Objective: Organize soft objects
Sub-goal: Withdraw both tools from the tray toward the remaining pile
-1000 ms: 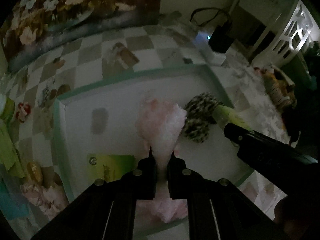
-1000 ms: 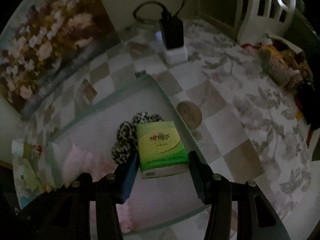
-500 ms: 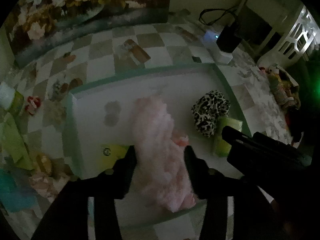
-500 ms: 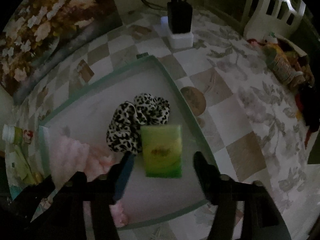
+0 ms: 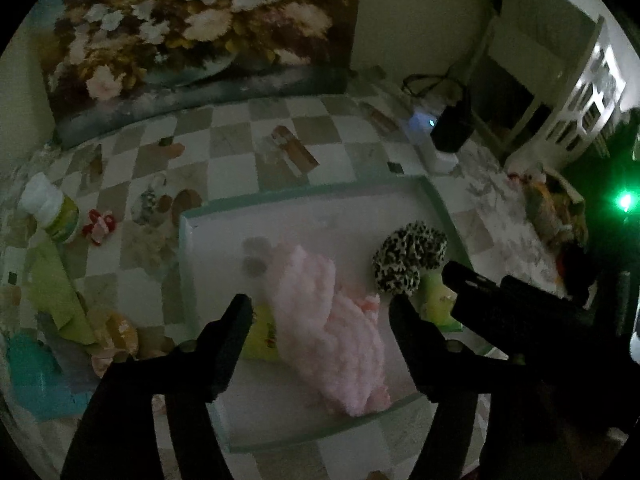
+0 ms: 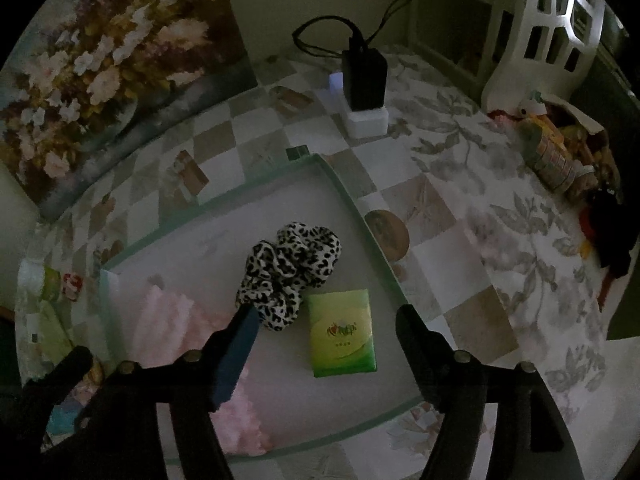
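A white tray with a green rim (image 5: 188, 240) (image 6: 344, 196) lies on the checkered tablecloth. In it lie a fluffy pink cloth (image 5: 332, 328) (image 6: 168, 320), a leopard-print scrunchie (image 5: 408, 260) (image 6: 292, 268), a green tissue pack (image 6: 342, 332) (image 5: 436, 300) and a second green pack (image 5: 260, 336) half under the pink cloth. My left gripper (image 5: 320, 312) is open above the pink cloth, not touching it. My right gripper (image 6: 324, 324) is open above the tissue pack, which lies flat and free.
Left of the tray lie a white-capped bottle (image 5: 52, 208), a small red toy (image 5: 98, 224), green paper (image 5: 56, 296) and other soft items. A black charger on a white block (image 6: 364, 92) stands behind the tray. Packaged goods (image 6: 556, 152) and a white chair sit at right.
My left gripper opened and let go of the pink cloth, which now lies in the tray. My right gripper opened wider, released the tissue pack and drew back upward.
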{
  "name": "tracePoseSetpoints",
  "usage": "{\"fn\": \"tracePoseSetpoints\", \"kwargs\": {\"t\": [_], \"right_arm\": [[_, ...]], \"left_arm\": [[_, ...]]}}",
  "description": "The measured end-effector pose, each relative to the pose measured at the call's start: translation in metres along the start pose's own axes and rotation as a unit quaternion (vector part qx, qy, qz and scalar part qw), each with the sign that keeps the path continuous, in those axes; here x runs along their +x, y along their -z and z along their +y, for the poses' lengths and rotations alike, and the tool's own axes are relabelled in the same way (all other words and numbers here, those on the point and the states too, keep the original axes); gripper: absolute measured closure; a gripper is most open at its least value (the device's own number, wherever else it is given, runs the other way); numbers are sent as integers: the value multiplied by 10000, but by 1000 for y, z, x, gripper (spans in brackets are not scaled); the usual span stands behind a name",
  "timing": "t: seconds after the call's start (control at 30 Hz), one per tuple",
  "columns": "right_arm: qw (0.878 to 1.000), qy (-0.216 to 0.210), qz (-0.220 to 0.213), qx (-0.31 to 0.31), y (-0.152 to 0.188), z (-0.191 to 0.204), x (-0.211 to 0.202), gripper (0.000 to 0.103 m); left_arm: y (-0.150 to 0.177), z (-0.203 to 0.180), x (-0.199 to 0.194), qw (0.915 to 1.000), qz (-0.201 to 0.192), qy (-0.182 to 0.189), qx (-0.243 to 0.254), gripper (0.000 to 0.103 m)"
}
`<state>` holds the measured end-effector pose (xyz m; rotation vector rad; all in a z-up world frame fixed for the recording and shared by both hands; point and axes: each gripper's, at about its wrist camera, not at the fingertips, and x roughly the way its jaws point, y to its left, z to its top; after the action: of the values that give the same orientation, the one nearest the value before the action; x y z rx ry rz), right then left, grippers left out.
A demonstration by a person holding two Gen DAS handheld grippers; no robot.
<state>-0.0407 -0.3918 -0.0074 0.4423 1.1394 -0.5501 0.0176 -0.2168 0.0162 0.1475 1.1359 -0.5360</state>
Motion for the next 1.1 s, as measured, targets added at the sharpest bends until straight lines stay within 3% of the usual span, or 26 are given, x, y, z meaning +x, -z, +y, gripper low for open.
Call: {"fn": "tracePoseSetpoints", "kwargs": {"t": [0.07,0.2,0.27,0.5,0.67,0.7,1.1], "right_arm": [[10000,-10,-24,9,-1,0,-1,28],[10000,-4,-50,-42,-1,3,-3,28],[9999,3,-58,-113,-1,8,-2,28],[9986,-62,-43,-530,4,36,0,27],[9964,-281,-118,-786,9,59,-3,11],[9960,-379,-172,-791,10,62,-4,0],[9945,-551,-320,-831,15,85,-5,0]], "left_arm": [[-2,11,-7,9998,-117,-79,-137,20],[-4,36,-13,9979,-290,-351,-469,18],[-4,52,-13,9959,-322,-543,-652,9],[3,110,-19,9878,-363,-816,-1276,8],[9,145,-28,9787,-463,-885,-1796,3],[9,151,-29,9767,-496,-907,-1881,2],[19,211,-49,9555,-889,-1166,-2559,1]]}}
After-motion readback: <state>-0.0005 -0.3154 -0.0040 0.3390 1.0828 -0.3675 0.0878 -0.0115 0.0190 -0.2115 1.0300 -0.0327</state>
